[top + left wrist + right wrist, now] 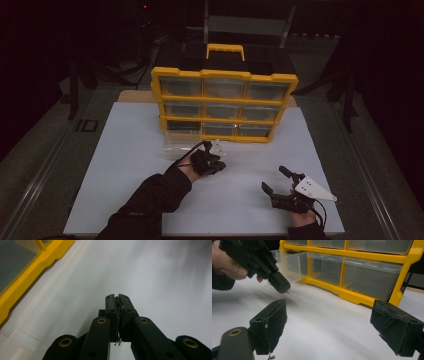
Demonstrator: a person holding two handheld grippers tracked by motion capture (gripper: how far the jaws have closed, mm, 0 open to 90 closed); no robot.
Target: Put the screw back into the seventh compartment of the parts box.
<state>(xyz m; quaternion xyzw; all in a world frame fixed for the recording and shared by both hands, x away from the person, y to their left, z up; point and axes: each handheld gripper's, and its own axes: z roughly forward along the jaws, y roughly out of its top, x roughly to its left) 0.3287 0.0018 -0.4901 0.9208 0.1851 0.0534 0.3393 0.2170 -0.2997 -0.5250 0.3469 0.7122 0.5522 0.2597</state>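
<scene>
Drawer cabinet (pixel 223 105), yellow plastic frame, stands upright at the far edge of the white board (pixel 125 200), roughly centred. Three rows by three columns of clear plastic drawers, and a yellow carry handle (pixel 225 50) on top of a black body behind. Drawer contents: can't tell, the clear fronts look hazy and I see nothing definite inside from either the high view or the right gripper view.

One clear drawer (pixel 182 142) is out at the bottom-left slot, sitting on the board just in front of the frame; in the right gripper view (pixel 287 263) its open box shape with thin rim shows beside the frame's lower left corner. Whether it is fully free of the slot I can't tell. Looks empty from that angle, not certain.

Left gripper (pixel 215 162): on the board just in front of the cabinet's bottom row, next to the pulled drawer. In the left gripper view (pixel 117 298) its jaws are pressed together with nothing visible between them, just frayed pad edges. Matte black links, brass-coloured pivot bushings.

Right gripper (pixel 274 181): near the board's near-right corner, well apart from the cabinet, grey three-cornered plate on top. Jaws spread wide, holding nothing; the right gripper view shows fuzzy black fabric pads (pixel 272 327) facing each other over bare board.

Board surface is smooth, matte and white. Surroundings are dark.
</scene>
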